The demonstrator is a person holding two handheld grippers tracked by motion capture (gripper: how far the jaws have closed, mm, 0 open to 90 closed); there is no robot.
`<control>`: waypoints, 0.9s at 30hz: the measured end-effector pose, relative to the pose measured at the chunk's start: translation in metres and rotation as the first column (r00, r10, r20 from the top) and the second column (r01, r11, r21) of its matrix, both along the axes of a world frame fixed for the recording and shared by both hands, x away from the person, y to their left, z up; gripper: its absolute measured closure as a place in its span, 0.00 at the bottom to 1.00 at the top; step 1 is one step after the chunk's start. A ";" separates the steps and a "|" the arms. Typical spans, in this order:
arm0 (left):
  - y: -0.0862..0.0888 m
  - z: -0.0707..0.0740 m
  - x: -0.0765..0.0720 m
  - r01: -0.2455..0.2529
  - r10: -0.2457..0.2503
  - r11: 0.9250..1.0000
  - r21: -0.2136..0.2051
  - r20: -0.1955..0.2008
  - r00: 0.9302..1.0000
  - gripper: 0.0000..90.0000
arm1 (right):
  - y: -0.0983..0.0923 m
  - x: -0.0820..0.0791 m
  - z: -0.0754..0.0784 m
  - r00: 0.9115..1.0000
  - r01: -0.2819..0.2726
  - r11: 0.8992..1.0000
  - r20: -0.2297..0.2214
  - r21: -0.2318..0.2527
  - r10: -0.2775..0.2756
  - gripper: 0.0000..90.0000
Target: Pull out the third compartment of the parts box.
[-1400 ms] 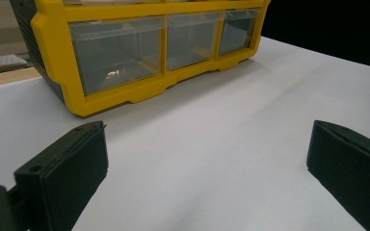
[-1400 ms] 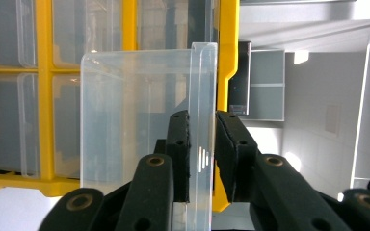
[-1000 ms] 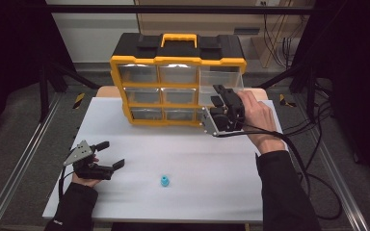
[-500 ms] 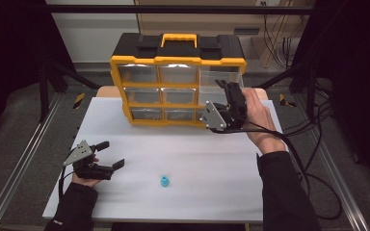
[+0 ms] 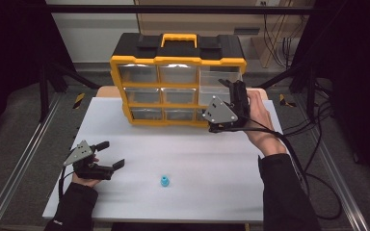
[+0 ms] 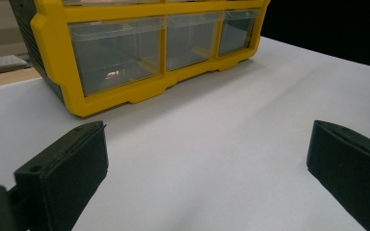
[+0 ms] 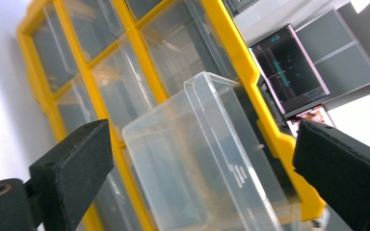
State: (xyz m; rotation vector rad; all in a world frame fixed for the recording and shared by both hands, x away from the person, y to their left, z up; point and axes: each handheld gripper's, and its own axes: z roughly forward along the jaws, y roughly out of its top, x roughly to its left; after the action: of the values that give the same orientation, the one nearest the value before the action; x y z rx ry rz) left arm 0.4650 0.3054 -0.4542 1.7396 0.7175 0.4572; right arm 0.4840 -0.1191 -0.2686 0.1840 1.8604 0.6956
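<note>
A yellow and black organiser (image 5: 173,72) with clear drawers stands at the back of the white table. Its right-hand clear drawer (image 7: 207,163) (image 5: 220,82) is pulled part way out. My right gripper (image 7: 200,139) (image 5: 234,92) is at that drawer, open; its jaws have just been opening, and the drawer's front lies between them with neither pad touching it. My left gripper (image 5: 113,154) (image 6: 207,159) rests low over the table's front left, open and holding nothing, pointing toward the organiser (image 6: 139,53). A small blue piece (image 5: 164,181) lies on the table near the front.
The white table top (image 5: 197,159) stretches between the organiser and the front edge. Cables trail off the table's right side (image 5: 313,159). A metal rail (image 5: 24,159) runs along the left.
The right gripper's jaws have spread apart at the drawer's front and let go of it. Both hands stayed where they were.
</note>
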 end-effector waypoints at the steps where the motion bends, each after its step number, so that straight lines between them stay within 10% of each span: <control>1: 0.000 0.000 0.000 0.000 0.000 1.000 -0.001 0.000 1.000 0.01 | 0.000 -0.001 0.000 1.000 0.000 1.000 -0.015 0.018 0.001 0.07; 12: 0.000 0.000 0.000 0.000 0.000 1.000 0.001 0.000 1.000 0.01 | -0.005 -0.011 -0.005 0.994 -0.031 0.979 -0.101 0.201 0.052 0.04; 27: -0.001 0.000 0.000 0.000 0.000 1.000 0.002 -0.003 1.000 0.01 | -0.024 -0.030 -0.022 0.979 -0.018 0.887 -0.171 0.461 0.109 0.03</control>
State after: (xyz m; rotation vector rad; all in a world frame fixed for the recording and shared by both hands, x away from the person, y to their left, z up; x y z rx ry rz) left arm 0.4648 0.3046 -0.4546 1.7420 0.7192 0.4555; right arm 0.4536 -0.1431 -0.2901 0.5135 1.8626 1.1965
